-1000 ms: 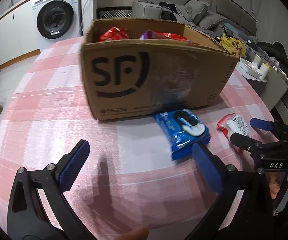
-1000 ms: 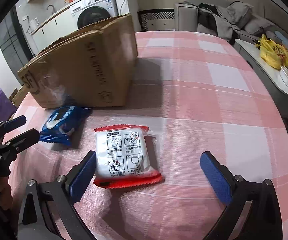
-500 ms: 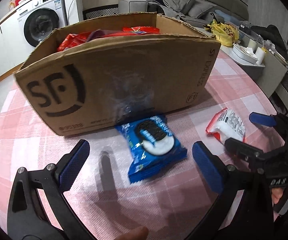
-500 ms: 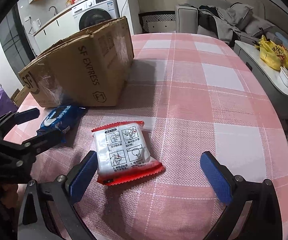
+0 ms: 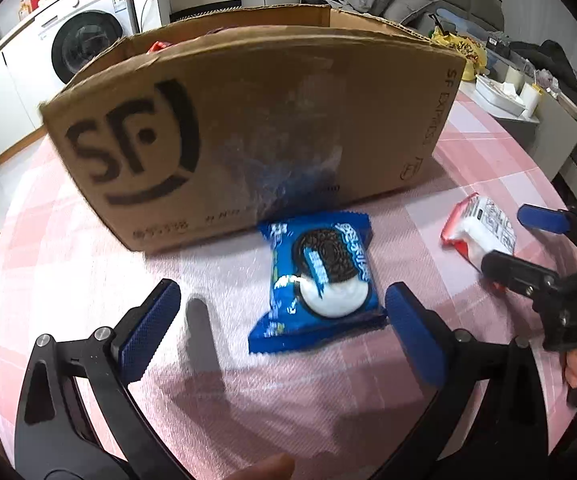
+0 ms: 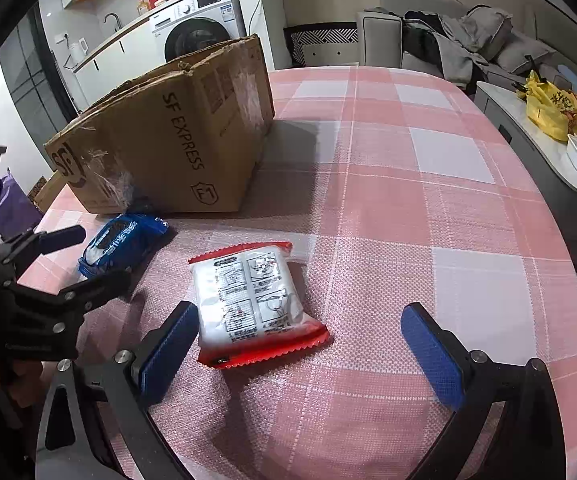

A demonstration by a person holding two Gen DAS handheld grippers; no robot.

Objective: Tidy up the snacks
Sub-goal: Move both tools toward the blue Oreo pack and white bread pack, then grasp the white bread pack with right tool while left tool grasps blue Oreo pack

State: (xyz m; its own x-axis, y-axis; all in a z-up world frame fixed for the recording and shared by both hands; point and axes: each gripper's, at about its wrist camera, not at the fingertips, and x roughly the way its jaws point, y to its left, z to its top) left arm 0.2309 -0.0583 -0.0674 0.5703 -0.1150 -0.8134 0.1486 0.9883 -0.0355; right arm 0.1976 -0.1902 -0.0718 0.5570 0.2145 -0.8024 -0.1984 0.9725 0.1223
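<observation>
The left gripper [image 5: 276, 320] hangs low over the table's near edge, its blue-padded jaws spread wide and level, gripping nothing. The right gripper [image 6: 300, 344] sits beside it toward the table's right edge, jaws equally wide apart and empty. A fingertip shows at the bottom of the left wrist view, and part of the right hand [image 5: 576, 364] wraps its handle.
</observation>
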